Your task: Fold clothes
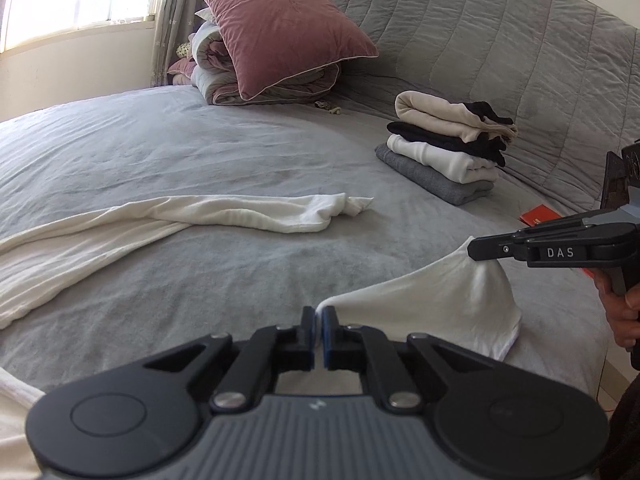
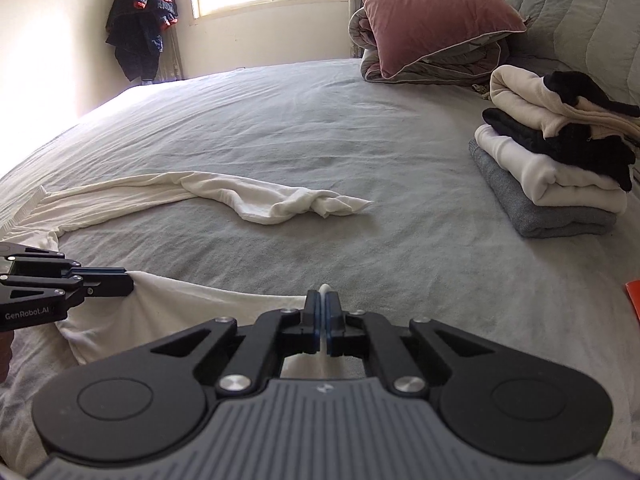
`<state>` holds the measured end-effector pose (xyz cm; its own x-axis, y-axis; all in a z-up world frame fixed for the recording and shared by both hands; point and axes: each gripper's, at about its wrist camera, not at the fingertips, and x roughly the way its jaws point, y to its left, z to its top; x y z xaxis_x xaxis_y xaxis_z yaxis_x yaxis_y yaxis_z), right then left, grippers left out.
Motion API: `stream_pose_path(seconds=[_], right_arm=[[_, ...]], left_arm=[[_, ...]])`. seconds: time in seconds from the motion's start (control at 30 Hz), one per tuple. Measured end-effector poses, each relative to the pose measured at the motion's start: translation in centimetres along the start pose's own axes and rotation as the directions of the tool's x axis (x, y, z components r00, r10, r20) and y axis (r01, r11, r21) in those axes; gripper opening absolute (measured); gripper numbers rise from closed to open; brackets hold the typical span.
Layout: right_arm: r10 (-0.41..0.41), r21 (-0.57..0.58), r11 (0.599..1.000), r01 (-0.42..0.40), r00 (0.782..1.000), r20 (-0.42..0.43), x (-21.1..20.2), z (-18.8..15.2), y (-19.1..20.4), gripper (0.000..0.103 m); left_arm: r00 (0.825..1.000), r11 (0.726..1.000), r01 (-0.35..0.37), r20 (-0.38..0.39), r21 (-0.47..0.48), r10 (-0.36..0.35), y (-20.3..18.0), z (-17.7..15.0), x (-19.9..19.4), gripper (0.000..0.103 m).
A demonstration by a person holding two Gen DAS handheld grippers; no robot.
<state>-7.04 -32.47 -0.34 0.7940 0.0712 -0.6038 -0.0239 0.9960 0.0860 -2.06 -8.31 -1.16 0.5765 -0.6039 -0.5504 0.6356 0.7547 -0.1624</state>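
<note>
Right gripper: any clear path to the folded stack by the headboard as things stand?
Probably not yet. The bedsheet up to the folded stack is bare, but the right gripper is shut on the white garment, as is the left gripper; it would drag the cloth.

A wide bed (image 2: 280, 120) covered in a rumpled grey sheet carries everything here, with a quilted grey headboard along its far side. Spread across the near part lies a white long-sleeved garment (image 1: 224, 212), one sleeve stretched out with a twisted cuff, while a stack of folded clothes (image 1: 448, 144) in grey, white, black and cream sits near the headboard. A pink pillow (image 1: 280, 28) leans on a rolled quilt (image 1: 224, 80) at the far end, and a small red item (image 1: 538, 216) lies by the right edge
</note>
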Motion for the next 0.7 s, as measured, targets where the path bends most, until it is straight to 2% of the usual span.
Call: stream_pose_path(seconds=[0.1, 0.17, 0.27, 0.47, 0.6, 0.7], right_arm=[[0.053, -0.042, 0.998, -0.052, 0.998, 0.029, -1.8, -0.2, 0.0, 0.003], [0.094, -0.059, 0.994, -0.092, 0.995, 0.036, -3.0, -0.6, -0.3, 0.003], [0.178, -0.067, 0.982, -0.176, 0.984, 0.016, -4.1, -1.3, -0.9, 0.003], [0.368, -0.14, 0.916, -0.377, 0.926, -0.081, -5.6, -2.6, -1.6, 0.003], [0.423, -0.21, 0.866, -0.454, 0.889, -0.177, -5.8, -3.3, -1.1, 0.003], [0.427, -0.274, 0.826, -0.493, 0.864, -0.268, -5.6, -4.0, -0.1, 0.003]], left_arm=[[0.999, 0.999, 0.052, 0.003, 0.001, -0.052, 0.0, 0.1, -1.3, 0.003], [0.994, 0.993, 0.113, -0.004, -0.014, -0.113, 0.2, -0.1, -2.0, 0.003], [0.977, 0.976, 0.212, -0.014, -0.048, -0.213, 0.9, -0.9, -3.0, 0.003], [0.942, 0.944, 0.327, -0.061, -0.052, -0.33, 1.7, -3.1, -4.7, 0.003], [0.919, 0.927, 0.374, -0.121, -0.031, -0.375, 1.3, -4.6, -5.4, 0.003], [0.902, 0.916, 0.4, -0.176, 0.001, -0.394, 0.8, -5.7, -5.6, 0.003]])
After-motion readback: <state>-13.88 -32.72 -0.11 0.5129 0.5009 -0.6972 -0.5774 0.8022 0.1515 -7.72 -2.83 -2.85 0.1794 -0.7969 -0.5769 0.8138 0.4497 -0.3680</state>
